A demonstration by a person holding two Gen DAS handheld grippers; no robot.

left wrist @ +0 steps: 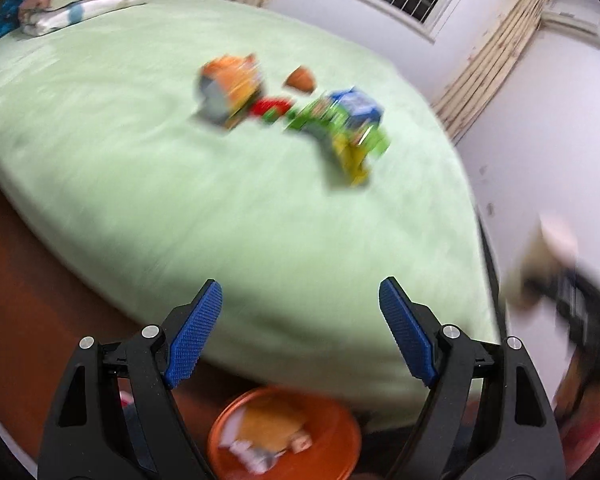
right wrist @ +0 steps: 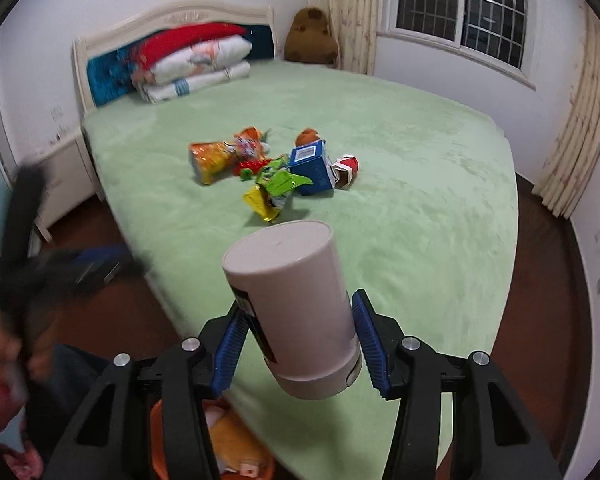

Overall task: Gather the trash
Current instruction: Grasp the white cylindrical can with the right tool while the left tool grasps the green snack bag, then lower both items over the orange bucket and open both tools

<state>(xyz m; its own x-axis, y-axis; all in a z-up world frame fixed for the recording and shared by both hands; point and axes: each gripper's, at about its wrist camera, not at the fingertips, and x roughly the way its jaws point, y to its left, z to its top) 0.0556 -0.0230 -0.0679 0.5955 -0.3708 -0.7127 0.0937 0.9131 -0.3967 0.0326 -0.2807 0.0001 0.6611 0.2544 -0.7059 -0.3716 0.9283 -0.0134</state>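
My right gripper (right wrist: 298, 302) is shut on a pale grey cylindrical canister (right wrist: 296, 304), held tilted over the near edge of the bed. A heap of trash lies mid-bed: an orange snack bag (right wrist: 216, 156), a blue carton (right wrist: 312, 168), green wrappers (right wrist: 282, 180), a yellow wrapper (right wrist: 262, 200) and a small red-and-white carton (right wrist: 346, 168). The left wrist view is blurred; there my left gripper (left wrist: 300, 284) stands open with nothing between its blue pads, above the bed's edge. An orange bin (left wrist: 340, 432) with some trash inside sits on the floor below both grippers.
The green bed cover (right wrist: 420, 200) fills most of both views. Folded quilts (right wrist: 192, 64) lie at the headboard, with a brown plush toy (right wrist: 310, 36) in the corner. Dark wooden floor (right wrist: 548, 280) runs around the bed. Curtains (right wrist: 580, 120) hang beside a barred window.
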